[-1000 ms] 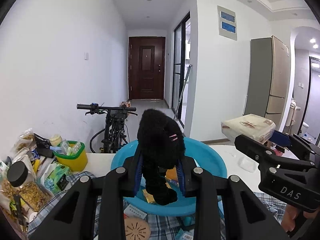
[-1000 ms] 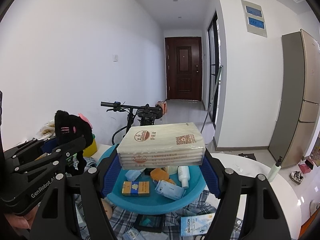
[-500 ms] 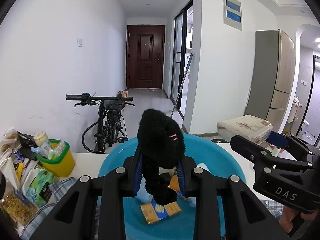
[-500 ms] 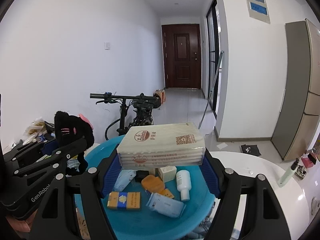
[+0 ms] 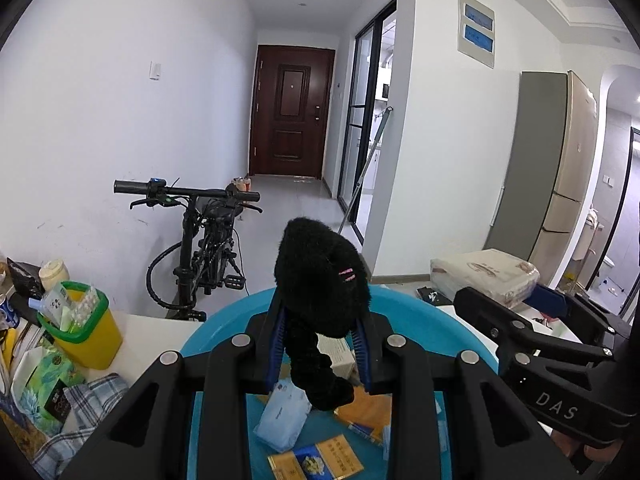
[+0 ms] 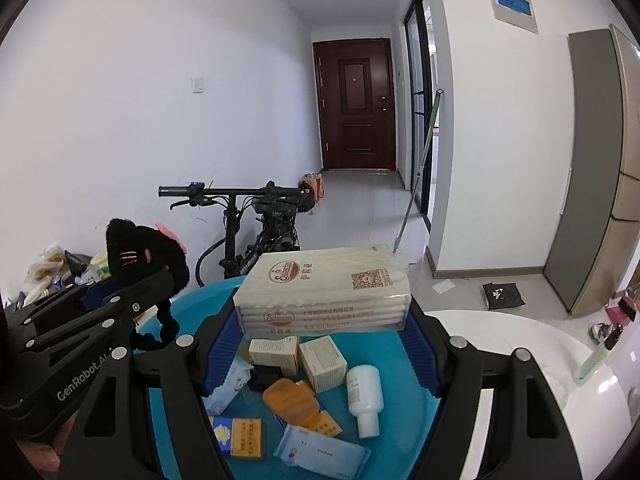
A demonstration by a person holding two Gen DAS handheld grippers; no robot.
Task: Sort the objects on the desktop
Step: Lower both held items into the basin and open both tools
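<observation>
White walls and a hallway with a dark door point(image 5: 291, 116) are filling the background, a bicycle point(image 5: 200, 240) leaning against the wall. Below, a blue basin point(image 6: 188, 308) is sitting on the white table point(image 6: 520, 332), holding small boxes, a white bottle point(image 6: 364, 394) and packets. Over it, the left gripper point(image 5: 320, 344) is pinching a black plush toy point(image 5: 320, 280) between narrow jaws, its tail dangling. Just beside it, the right gripper point(image 6: 324, 320) is clamping a tissue pack point(image 6: 324, 288) at half width above the basin.
</observation>
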